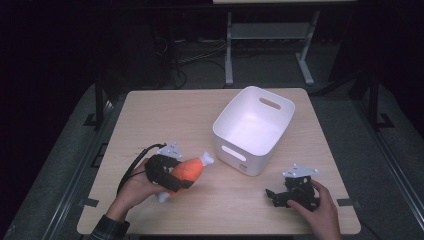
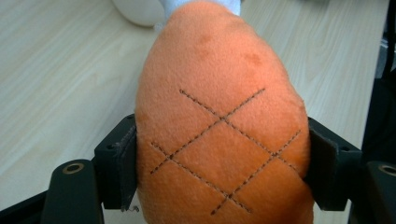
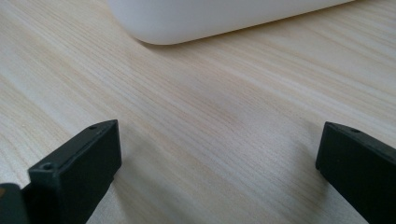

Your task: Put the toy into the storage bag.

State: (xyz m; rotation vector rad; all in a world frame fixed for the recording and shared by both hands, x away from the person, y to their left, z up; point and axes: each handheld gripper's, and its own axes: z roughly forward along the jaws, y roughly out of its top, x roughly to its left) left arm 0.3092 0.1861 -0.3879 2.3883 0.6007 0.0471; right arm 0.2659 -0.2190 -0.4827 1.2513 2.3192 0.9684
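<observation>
Drumstick plush, orange with white bone ends, sat clamped between the left gripper's jaws near the tabletop's front-left corner. Just right stood the white bin, bare wood between them. Near the front-right corner, the right gripper rested wide, holding nothing.

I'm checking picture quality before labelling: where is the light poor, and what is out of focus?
High view: room around the table is nearly black, white bin well lit. Left gripper view: orange plush drumstick sharp, stitching clear. Right gripper view: right gripper jaws and bin edge soft; wood grain crisp.
</observation>
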